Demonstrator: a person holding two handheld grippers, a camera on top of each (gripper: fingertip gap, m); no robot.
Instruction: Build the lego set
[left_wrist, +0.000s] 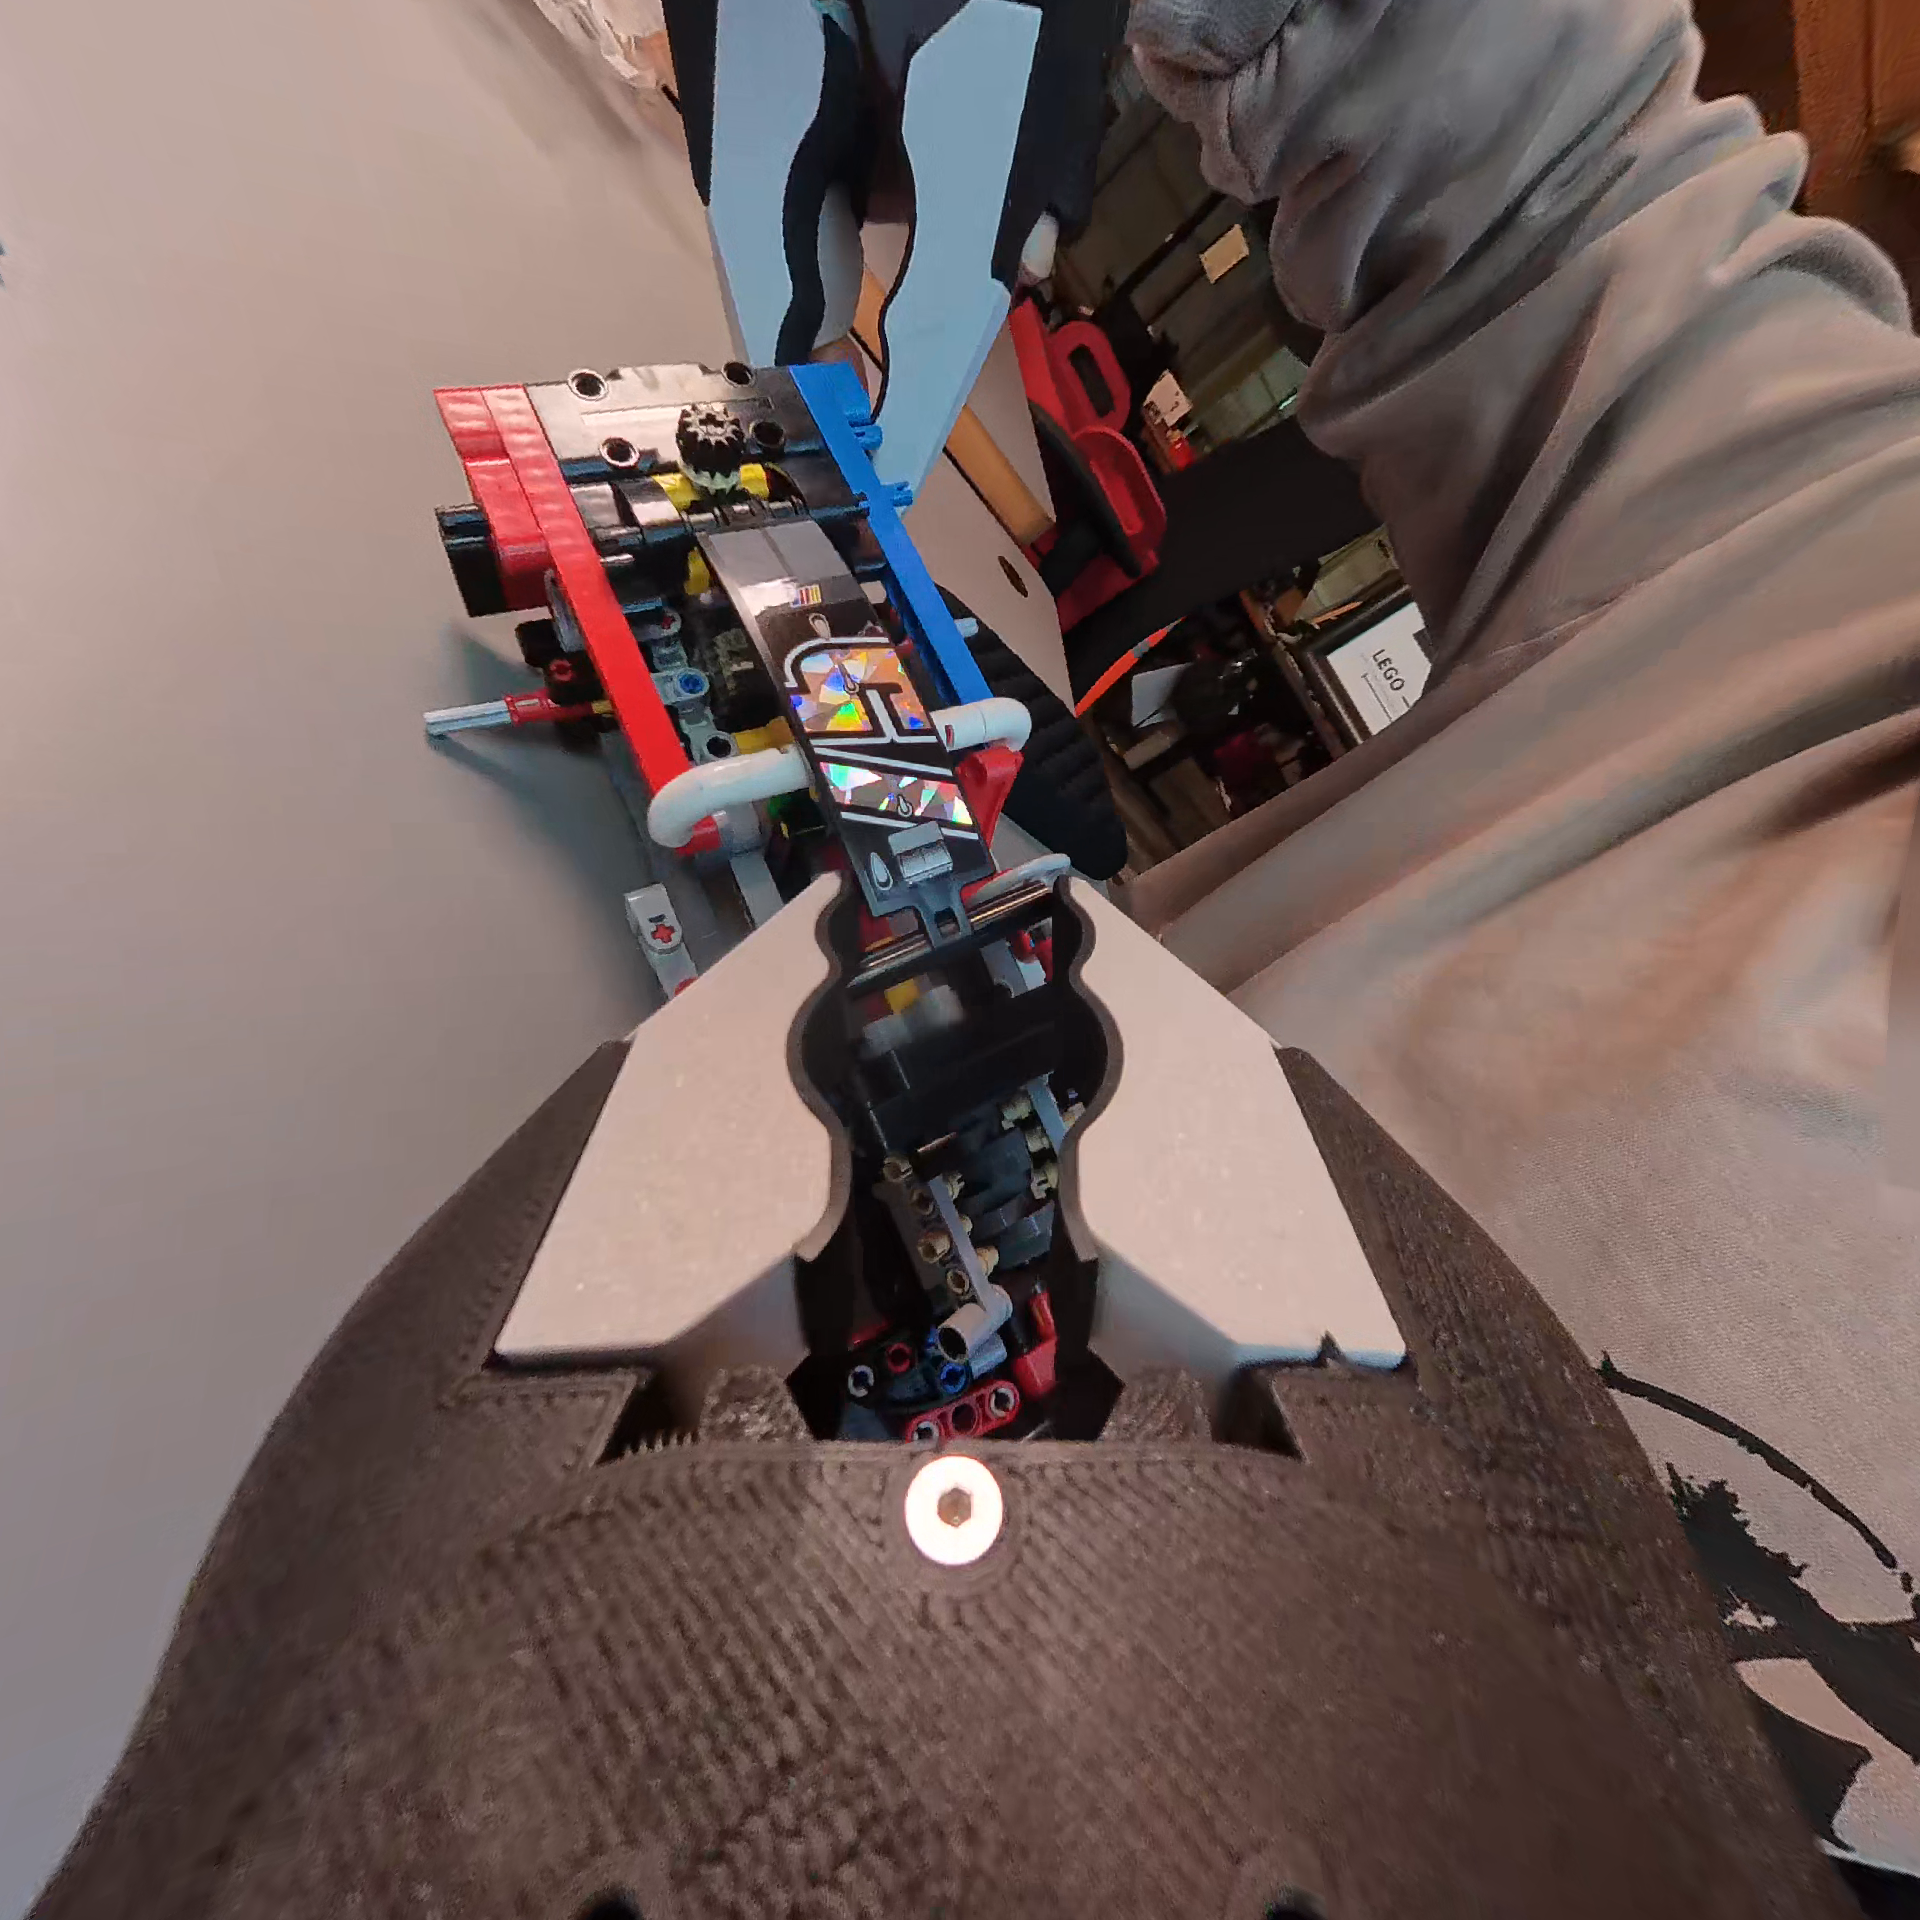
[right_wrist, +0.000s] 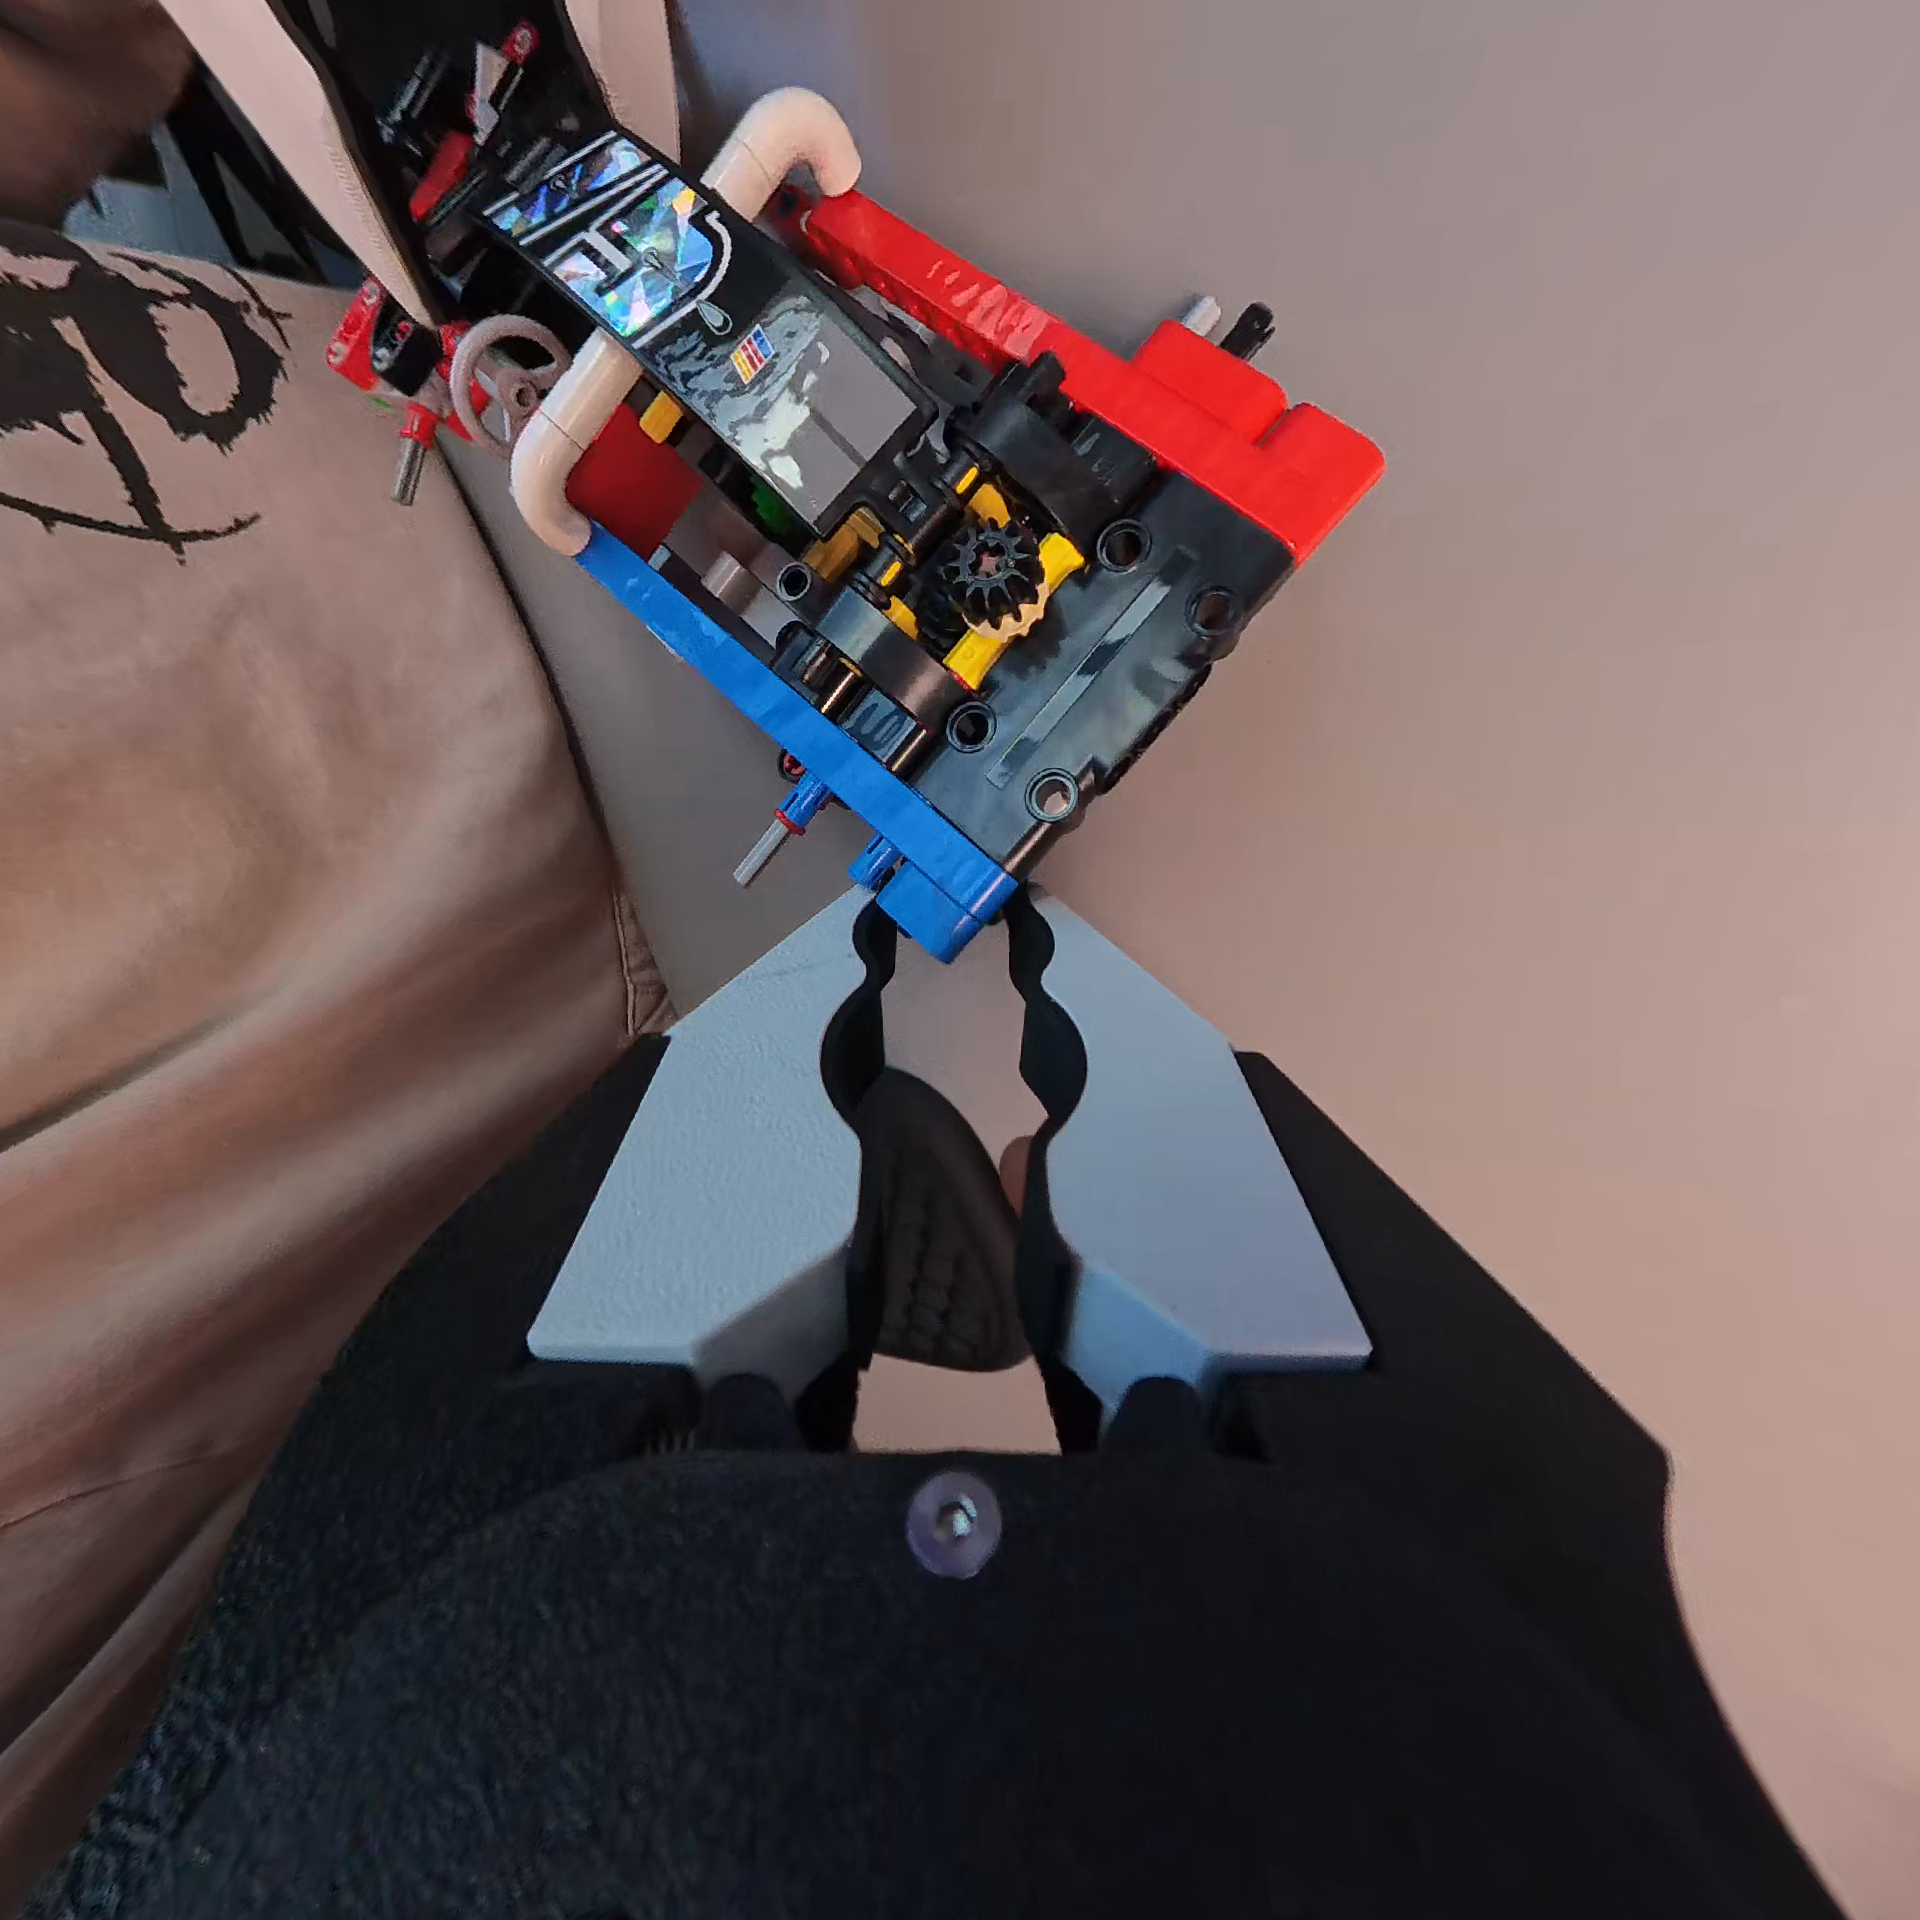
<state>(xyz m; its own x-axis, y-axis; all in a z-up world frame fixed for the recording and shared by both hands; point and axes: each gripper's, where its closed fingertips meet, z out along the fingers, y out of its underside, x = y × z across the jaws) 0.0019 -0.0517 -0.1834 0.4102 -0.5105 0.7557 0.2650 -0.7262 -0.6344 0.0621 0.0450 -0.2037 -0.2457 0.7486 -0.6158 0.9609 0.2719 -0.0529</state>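
Observation:
The lego car (left_wrist: 727, 613) is a black chassis with a red beam (left_wrist: 582, 582) on one side, a blue beam (left_wrist: 894, 551) on the other and a black stickered panel on top. My left gripper (left_wrist: 951, 914) is shut on its narrow end, which runs back between the fingers. The car also shows in the right wrist view (right_wrist: 935, 499), held off the surface. My right gripper (right_wrist: 951, 914) has its pads on both sides of the blue beam's (right_wrist: 810, 748) end. A black tyre (right_wrist: 935, 1247) shows through the gap behind its fingers.
A plain grey tabletop (left_wrist: 208, 727) lies behind the car. A person's grey sweatshirt (left_wrist: 1558, 727) fills the right of the left wrist view and the left of the right wrist view (right_wrist: 260, 831). Shelves and red things (left_wrist: 1101, 457) stand far off. Spacing between my two grippers at the tips: around 12 cm.

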